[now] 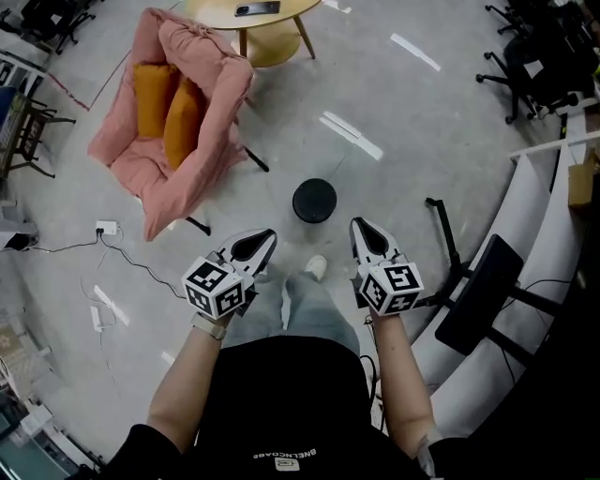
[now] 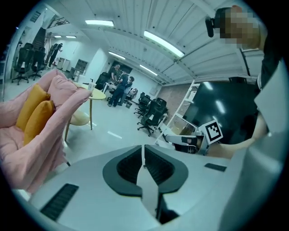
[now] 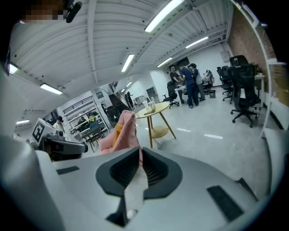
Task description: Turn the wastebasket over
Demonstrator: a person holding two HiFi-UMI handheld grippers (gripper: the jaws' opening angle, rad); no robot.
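In the head view the wastebasket (image 1: 314, 200), black and round, stands on the grey floor just ahead of the person's feet. My left gripper (image 1: 268, 236) is held at its near left, apart from it, its jaws shut and empty. At the basket's near right my right gripper (image 1: 360, 224) is likewise apart from it, shut with nothing between its jaws. The left gripper view shows my left gripper (image 2: 143, 155) closed tip to tip, and the right gripper view shows the same of my right gripper (image 3: 139, 159). Neither gripper view shows the wastebasket.
A pink armchair (image 1: 178, 122) with orange cushions sits at the left, a round wooden table (image 1: 253, 19) behind it. A black stand (image 1: 445, 234) and a white curved desk (image 1: 534, 225) are at the right. A power strip (image 1: 106, 228) with a cable lies at the left. People stand far off (image 3: 187, 85).
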